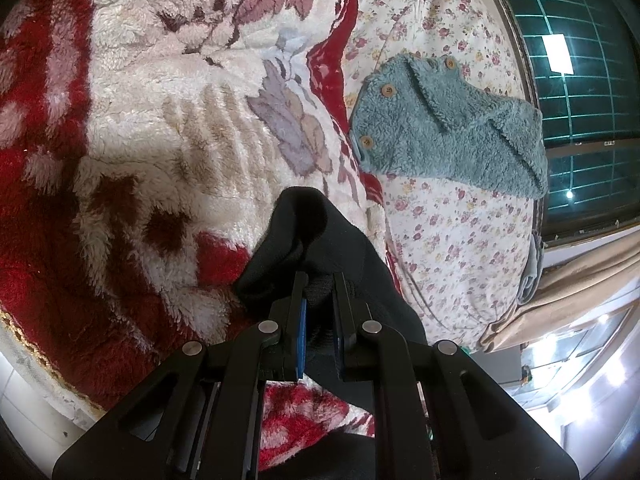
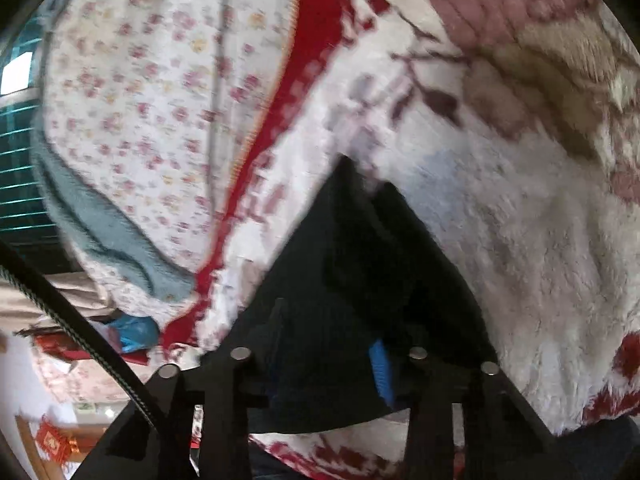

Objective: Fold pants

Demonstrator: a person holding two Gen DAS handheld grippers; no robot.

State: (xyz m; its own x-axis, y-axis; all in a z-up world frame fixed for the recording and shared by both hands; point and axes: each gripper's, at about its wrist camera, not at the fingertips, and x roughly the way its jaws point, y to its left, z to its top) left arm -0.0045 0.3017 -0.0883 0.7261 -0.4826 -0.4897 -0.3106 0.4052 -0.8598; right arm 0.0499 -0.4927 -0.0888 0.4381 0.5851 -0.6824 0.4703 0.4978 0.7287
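Observation:
The black pants (image 1: 340, 240) lie bunched on a red and white plush blanket (image 1: 160, 120). My left gripper (image 1: 320, 280) is shut on a fold of the pants, and dark cloth fills the narrow gap between its blue pads. In the blurred right wrist view the black pants (image 2: 360, 260) spread forward from my right gripper (image 2: 330, 328) to a peak on the blanket (image 2: 520, 220). Black cloth lies between and over that gripper's fingers, and only part of one blue pad (image 2: 380, 372) shows. Whether the pads press on the cloth I cannot make out.
A floral quilt (image 1: 460, 220) lies beside the blanket, with a teal fleece garment with wooden buttons (image 1: 448, 128) on top. Beyond it are a barred window (image 1: 580, 60) and a beige curtain (image 1: 580, 280). A black cable (image 2: 80, 328) crosses the lower left of the right wrist view.

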